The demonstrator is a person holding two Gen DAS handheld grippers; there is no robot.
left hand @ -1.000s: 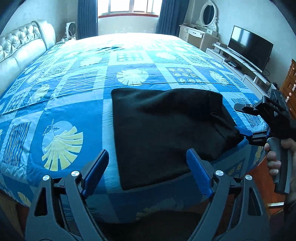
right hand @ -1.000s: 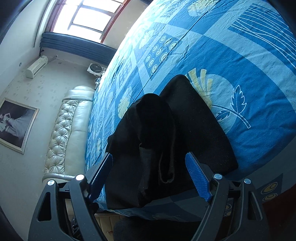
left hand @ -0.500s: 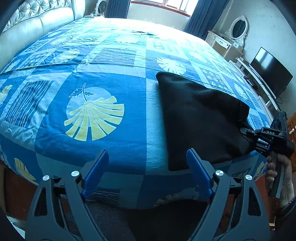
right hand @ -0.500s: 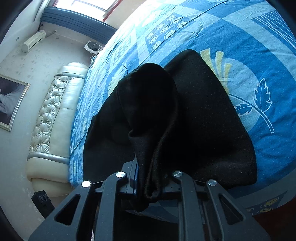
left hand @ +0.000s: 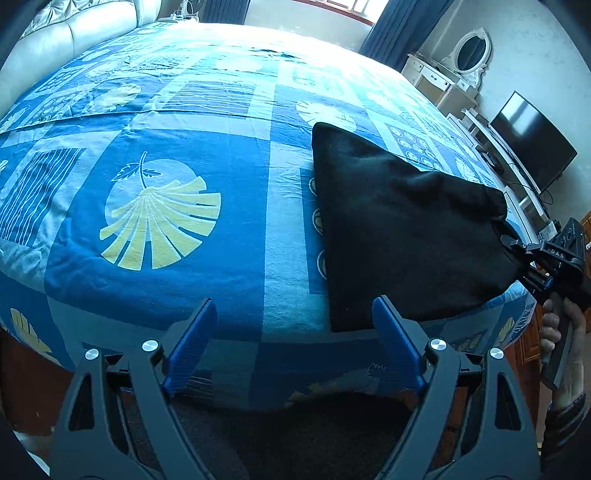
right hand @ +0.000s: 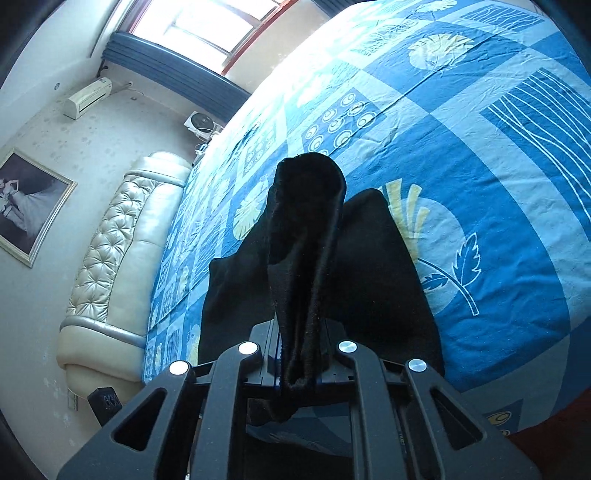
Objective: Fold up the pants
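Black folded pants point(left hand: 399, 229) lie on the blue patterned bedspread point(left hand: 155, 206) near the bed's front right corner. My right gripper point(right hand: 300, 363) is shut on a bunched edge of the pants point(right hand: 306, 258), and that edge stands lifted off the bed as a ridge. In the left wrist view the right gripper point(left hand: 517, 254) grips the pants' right corner, held by a hand point(left hand: 561, 332). My left gripper point(left hand: 293, 332) stands open over the bed's front edge. Its right blue pad point(left hand: 391, 328) is close beside the pants' near left corner; nothing is between its fingers.
A padded cream headboard point(left hand: 74, 33) runs along the far left. A dresser with an oval mirror point(left hand: 469, 55) and a TV point(left hand: 532, 147) on a low stand line the right wall. Dark floor point(left hand: 314, 424) lies below the bed's front edge.
My right gripper has shut on the pants' edge and lifted it into a ridge. My left gripper has shifted left, so the pants now sit right of its fingers.
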